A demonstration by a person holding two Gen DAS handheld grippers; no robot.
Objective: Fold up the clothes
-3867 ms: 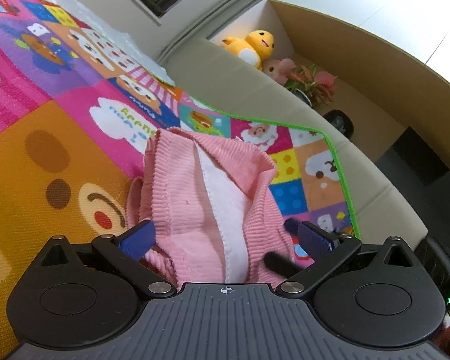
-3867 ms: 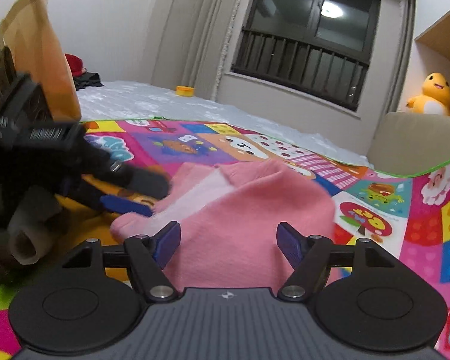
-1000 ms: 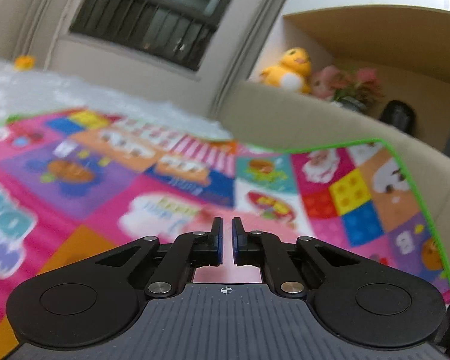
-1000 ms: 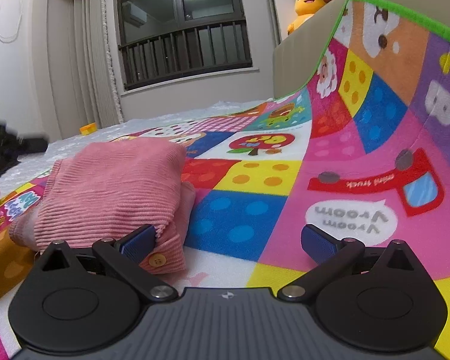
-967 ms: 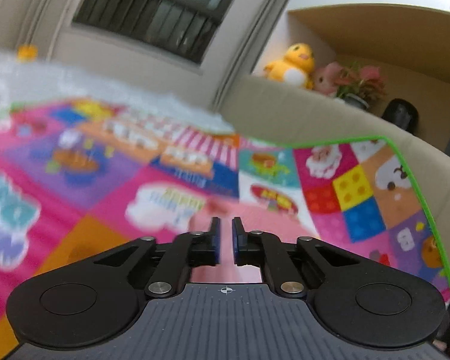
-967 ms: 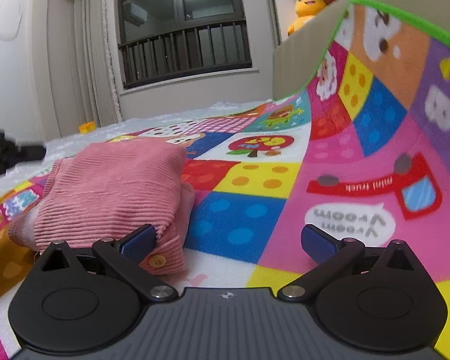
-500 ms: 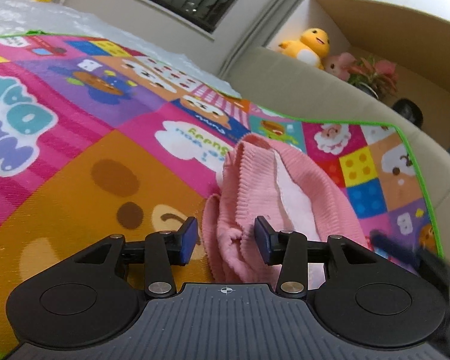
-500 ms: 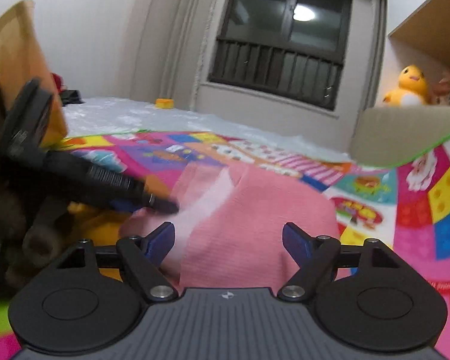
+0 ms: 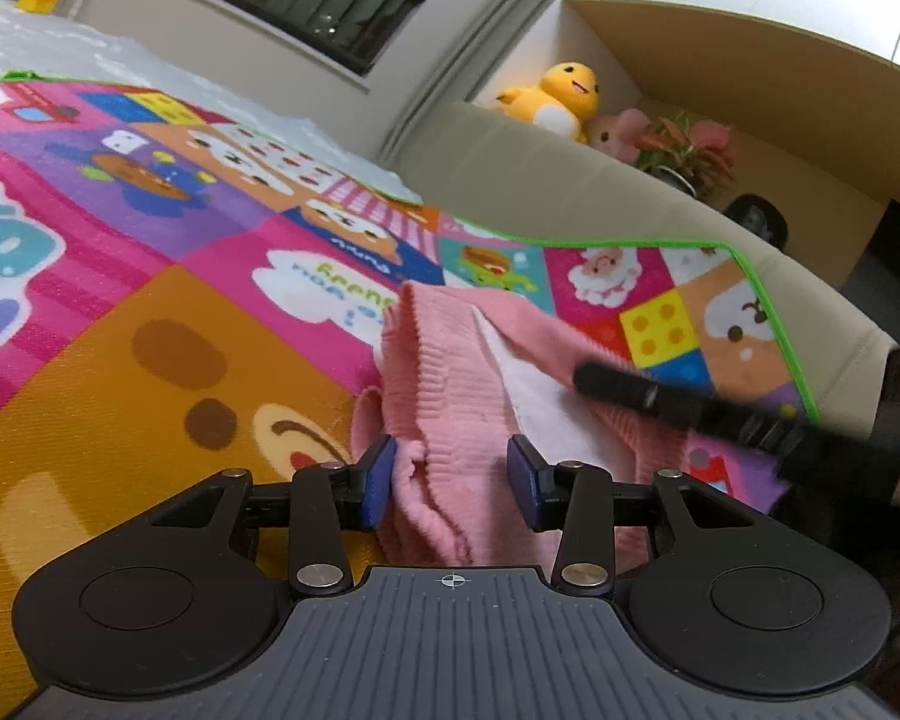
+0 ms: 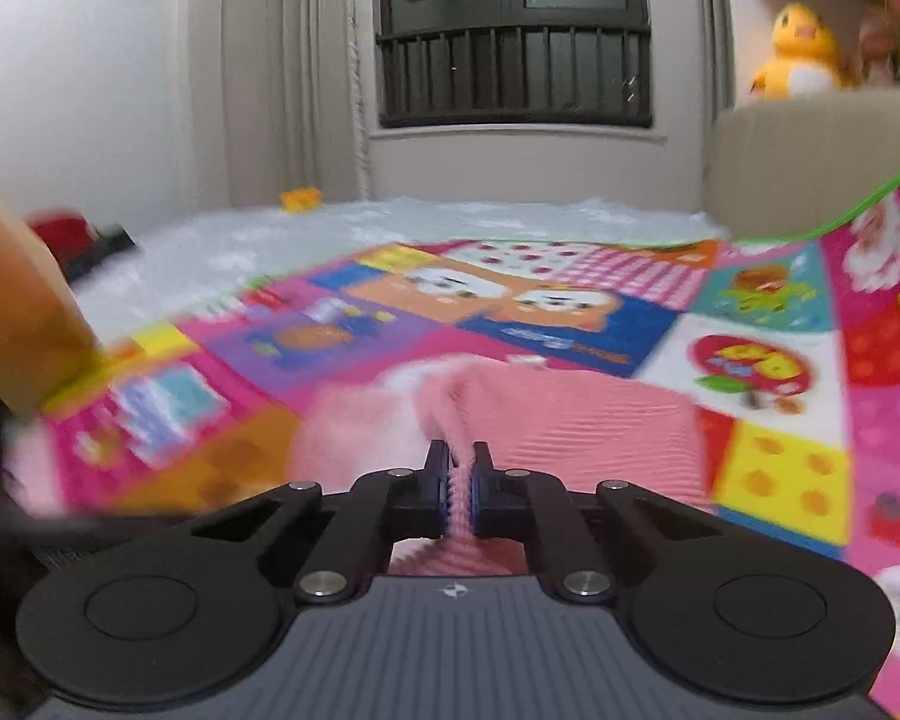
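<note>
- The pink ribbed garment [image 9: 450, 384] lies bunched up on the colourful play mat [image 9: 150, 324], white lining showing along the middle fold.
- Left tongs [image 9: 452, 483] are open, blue pads either side of the garment's near edge. Cloth sits between them but nothing is pinched, as far as I can see.
- Half a second ago the left pads were closer together, so they've spread a bit wider now. A second back they were nearly touching and aimed out over the mat.
- Right tongs [image 10: 461, 483] are clamped on a ridge of the pink cloth [image 10: 570, 414]; a thin strip of ribbed fabric is squeezed right between the fingers.
- That's the big change: half a second ago the right tongs were wide open over the garment, and now they've snapped onto it.
- In the left wrist view the right tool's black finger [image 9: 630, 387] comes in from the right, blurred, lying across the garment's far side. It sat lower, at the frame edge, in the earlier frame.
- Right wrist view is smeared with motion, and the left tool that filled its left side earlier is now only a dark blur at the lower-left edge.
- Background: a yellow duck plush [image 9: 561, 96] and a potted plant [image 9: 690, 147] behind the beige sofa back [image 9: 570, 180].
</note>
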